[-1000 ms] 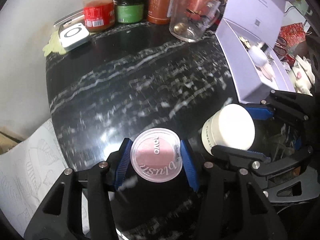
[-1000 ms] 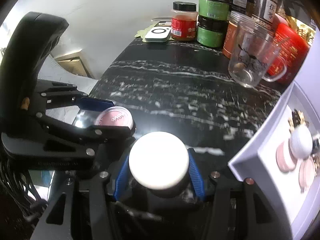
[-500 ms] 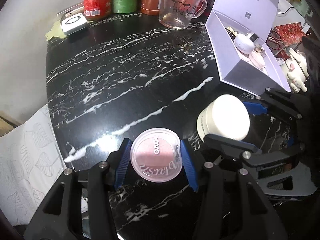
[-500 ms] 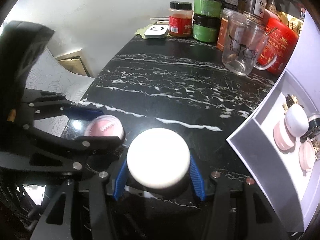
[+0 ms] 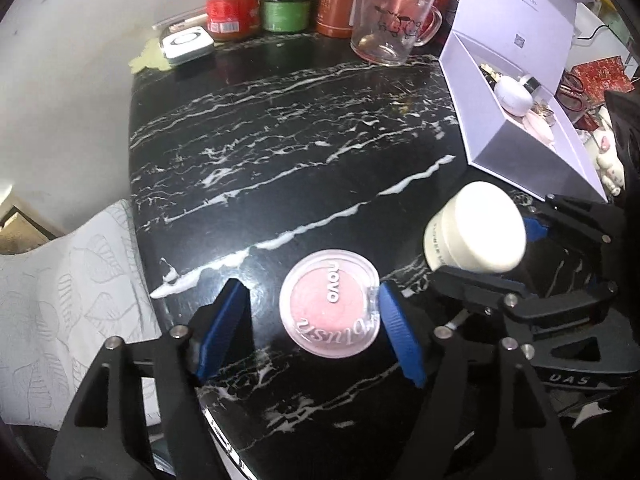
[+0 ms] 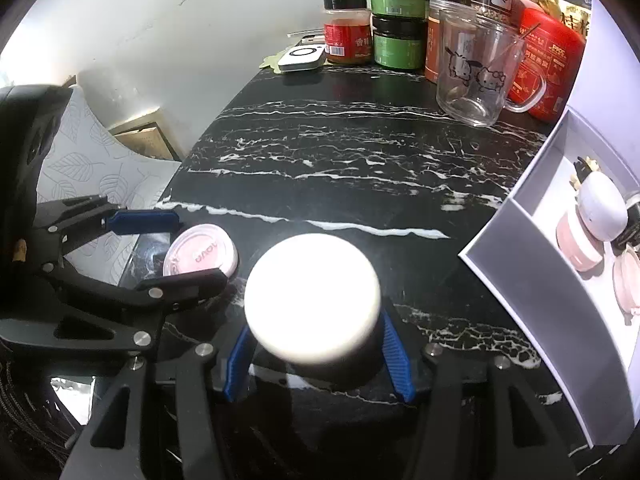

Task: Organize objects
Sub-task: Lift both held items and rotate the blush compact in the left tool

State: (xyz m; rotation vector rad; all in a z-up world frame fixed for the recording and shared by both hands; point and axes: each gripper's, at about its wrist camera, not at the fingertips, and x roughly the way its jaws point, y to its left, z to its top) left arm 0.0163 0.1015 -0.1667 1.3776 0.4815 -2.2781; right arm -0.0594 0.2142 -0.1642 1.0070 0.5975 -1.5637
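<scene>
Two grippers: both over the near edge of the black white-veined marble tabletop (image 5: 304,128), side by side.
Left gripper (image 5: 312,320): jaws spread wide; the round pink blush compact with a clear plastic lid (image 5: 330,309) lies flat on the marble between the blue pads, just beside the right-hand pad and well apart from the left-hand one. Nothing clamps it.
Right gripper (image 6: 316,354): blue pads pressed against the sides of the squat jar with a wide cream-white cap (image 6: 312,298), holding it by the body under the cap.
Destination, as a judgement: the open white cardboard box (image 6: 536,280) to the right, which holds a pink jar, a white egg-shaped item and another pink compact.
Compact handling: likely light, stiff and slick; thin, so pads should meet the rim on opposite sides, low and level. The clear lid may pop or scratch if squeezed hard.
Jar handling: probably heavier, rigid, smooth-walled; a grip on the body rather than the cap seems safer, since a cap can twist loose.
Background clutter: red- and green-labelled jars (image 6: 396,20) and a clear glass cartoon mug (image 6: 476,76) at the far edge, well apart from both grippers.
Risk: the compact sits near the table edge, so a nudge could slide it off.
</scene>
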